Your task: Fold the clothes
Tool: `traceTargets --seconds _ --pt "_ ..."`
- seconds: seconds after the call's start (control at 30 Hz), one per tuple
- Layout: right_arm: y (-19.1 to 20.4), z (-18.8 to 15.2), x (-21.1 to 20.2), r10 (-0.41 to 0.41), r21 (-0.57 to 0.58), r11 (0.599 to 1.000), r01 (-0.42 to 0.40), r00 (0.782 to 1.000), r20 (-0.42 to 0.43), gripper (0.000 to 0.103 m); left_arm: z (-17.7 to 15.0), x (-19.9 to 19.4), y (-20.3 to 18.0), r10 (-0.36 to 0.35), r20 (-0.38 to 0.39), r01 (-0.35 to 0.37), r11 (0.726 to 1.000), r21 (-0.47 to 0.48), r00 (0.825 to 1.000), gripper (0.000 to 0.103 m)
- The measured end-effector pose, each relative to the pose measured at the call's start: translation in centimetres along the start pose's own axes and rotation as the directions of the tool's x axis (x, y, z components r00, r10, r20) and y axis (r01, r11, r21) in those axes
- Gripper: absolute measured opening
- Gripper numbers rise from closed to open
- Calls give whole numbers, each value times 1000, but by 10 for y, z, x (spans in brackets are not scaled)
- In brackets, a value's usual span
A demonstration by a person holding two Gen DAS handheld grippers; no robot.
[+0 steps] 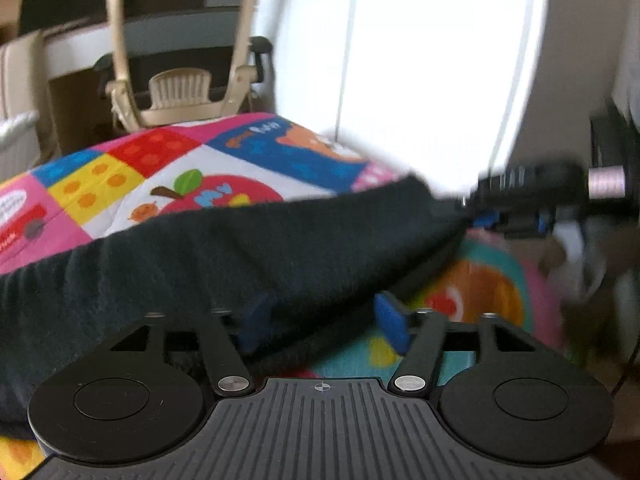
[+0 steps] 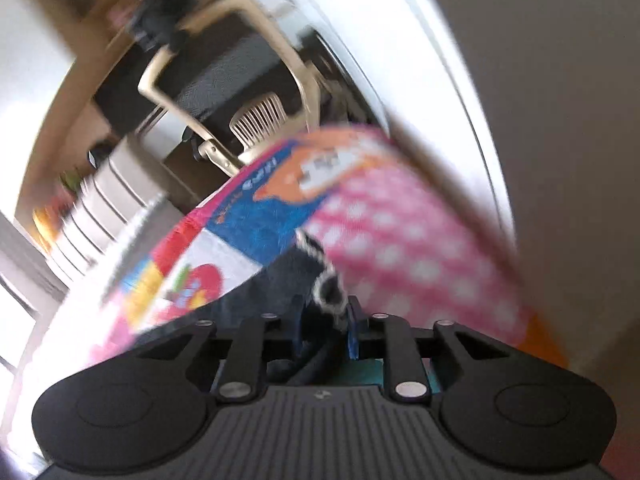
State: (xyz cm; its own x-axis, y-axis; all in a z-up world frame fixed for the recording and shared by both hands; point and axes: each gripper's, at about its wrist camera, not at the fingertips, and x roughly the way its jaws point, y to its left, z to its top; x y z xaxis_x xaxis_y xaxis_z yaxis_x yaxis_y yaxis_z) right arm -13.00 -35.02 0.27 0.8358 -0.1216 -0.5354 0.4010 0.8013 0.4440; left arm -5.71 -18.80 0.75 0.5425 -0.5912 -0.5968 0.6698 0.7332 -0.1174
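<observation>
A black garment lies stretched across a bright patchwork mat. My left gripper has its blue-padded fingers spread wide, with the cloth's edge lying between them. My right gripper shows in the left wrist view at the right, holding the garment's far corner lifted. In the right wrist view, the right gripper is shut on a bunched corner of the black garment, which has a white-stitched edge, above the mat.
A beige office chair stands beyond the mat, also seen in the right wrist view. A bright window or white wall lies behind. White drawers stand at the left. Both views are motion-blurred.
</observation>
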Motion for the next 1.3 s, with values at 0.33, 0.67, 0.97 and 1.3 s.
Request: traceTargets --seconds 0.33,0.67,0.97,1.3 --pt "28 -2 -33 26 -269 963 -10 998 59 11 64 7 10 6 67 3 990 -141 998 87" --pt "-70 -2 -6 229 461 872 -162 969 -92 33 33 52 -4 -134 -53 121 971 -208 989 92" --pt "20 2 6 27 -155 987 -29 999 -17 16 27 44 9 -136 -61 119 967 -227 989 94" --pt "114 -78 -12 -11 -860 488 147 987 163 17 87 40 -9 -88 -42 81 988 -132 995 95"
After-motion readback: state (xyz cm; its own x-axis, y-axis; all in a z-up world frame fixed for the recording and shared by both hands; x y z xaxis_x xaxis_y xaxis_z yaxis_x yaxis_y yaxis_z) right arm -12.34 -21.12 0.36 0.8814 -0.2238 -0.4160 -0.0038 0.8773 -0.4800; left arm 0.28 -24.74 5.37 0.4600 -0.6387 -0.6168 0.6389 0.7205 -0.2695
